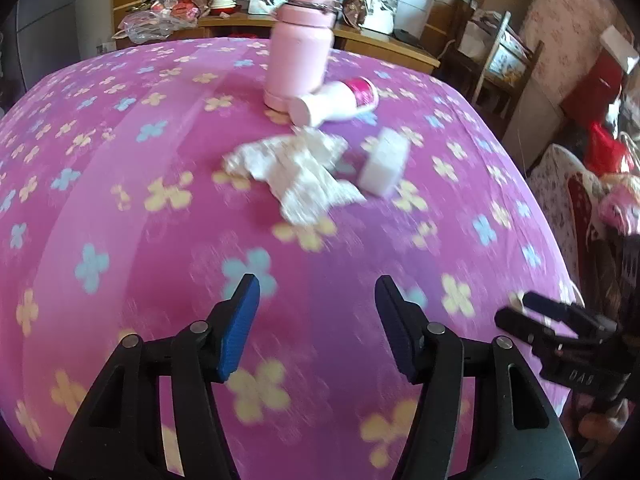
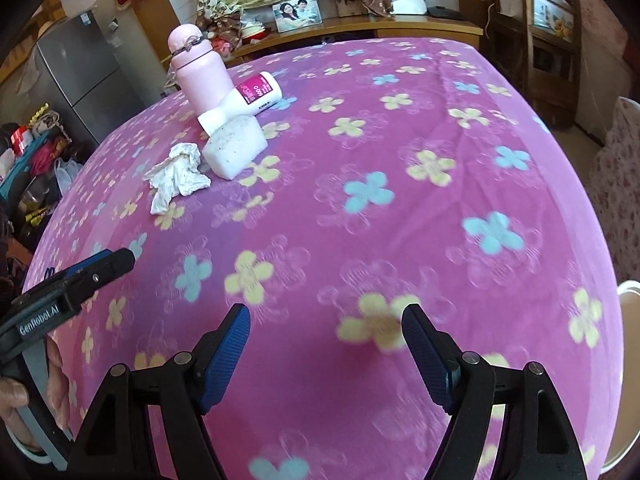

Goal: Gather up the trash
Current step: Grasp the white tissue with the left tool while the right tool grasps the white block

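A crumpled white tissue point(image 1: 296, 168) point(image 2: 176, 176) lies on the pink flowered tablecloth point(image 1: 120, 184) point(image 2: 400, 160). Beside it sits a white sponge block point(image 1: 385, 166) point(image 2: 234, 146). Behind them a white bottle with a magenta label point(image 1: 336, 102) point(image 2: 244, 102) lies on its side against an upright pink flask point(image 1: 300, 44) point(image 2: 198, 76). My left gripper point(image 1: 316, 292) hangs open over bare cloth, well short of the tissue. My right gripper point(image 2: 326, 320) is open too, nothing between its blue pads. Each gripper shows at the edge of the other's view, the right point(image 1: 516, 312) and the left point(image 2: 116, 260).
A wooden sideboard point(image 1: 380, 40) with framed photos and clutter runs behind the table. A grey fridge point(image 2: 76, 76) stands at the left, a wooden chair point(image 2: 536, 40) at the right. A white rim point(image 2: 630, 292) shows past the table's right edge. A hand point(image 2: 24, 396) holds the left gripper.
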A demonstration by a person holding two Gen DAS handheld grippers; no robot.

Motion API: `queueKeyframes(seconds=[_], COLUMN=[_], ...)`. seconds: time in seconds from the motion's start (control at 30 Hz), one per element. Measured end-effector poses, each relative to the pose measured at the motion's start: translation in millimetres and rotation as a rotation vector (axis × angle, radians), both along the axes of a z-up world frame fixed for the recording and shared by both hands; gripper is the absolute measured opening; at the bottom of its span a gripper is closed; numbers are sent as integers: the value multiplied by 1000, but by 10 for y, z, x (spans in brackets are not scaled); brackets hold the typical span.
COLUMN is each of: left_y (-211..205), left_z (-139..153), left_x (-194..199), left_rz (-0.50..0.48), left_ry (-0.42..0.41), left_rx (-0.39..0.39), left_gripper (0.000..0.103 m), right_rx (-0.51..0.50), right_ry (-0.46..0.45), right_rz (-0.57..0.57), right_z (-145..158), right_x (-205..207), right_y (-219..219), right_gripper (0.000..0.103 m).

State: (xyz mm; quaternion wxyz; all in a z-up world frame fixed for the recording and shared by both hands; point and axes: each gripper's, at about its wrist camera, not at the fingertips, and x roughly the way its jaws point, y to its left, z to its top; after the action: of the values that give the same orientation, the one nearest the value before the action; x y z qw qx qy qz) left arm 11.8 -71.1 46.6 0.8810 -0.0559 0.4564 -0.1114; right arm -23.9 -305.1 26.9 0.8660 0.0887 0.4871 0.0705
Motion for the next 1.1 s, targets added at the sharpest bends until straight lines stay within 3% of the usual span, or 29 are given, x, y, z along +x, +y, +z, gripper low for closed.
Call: queueKeyframes(seconds=[0.27,0.53,0.6,0.63,0.67,0.73,0.93,1.1], left_y=[118,65,82,87,94,154,319,365], left_z=[0,-193,-265,-264,-253,-229,-63,-32], left_x=[548,1018,1076,1071,1061,1041,795,622], left_rz=[25,84,78,78,63,44,50,48], left_ry=[-13,6,22,11,9,35,-2,-21], left_rx=[-14,40,44,56,59,8,25,47], left_gripper=[74,74,65,51,30,13,12,12], right_rx=[0,11,12,13,16,28,48,77], right_ry=[0,-10,-13,-16,-17,-18,-21,33], right_rz=[20,22,24,24,23,27,43,4], right_z=[-8,108,134,151,165,197,221,61], right_x=[298,689,762,808,851,944,1248,1564], right_y=[104,152,177,195,215,270,570,746], right_gripper=[77,77,77,77,77,77,77,73])
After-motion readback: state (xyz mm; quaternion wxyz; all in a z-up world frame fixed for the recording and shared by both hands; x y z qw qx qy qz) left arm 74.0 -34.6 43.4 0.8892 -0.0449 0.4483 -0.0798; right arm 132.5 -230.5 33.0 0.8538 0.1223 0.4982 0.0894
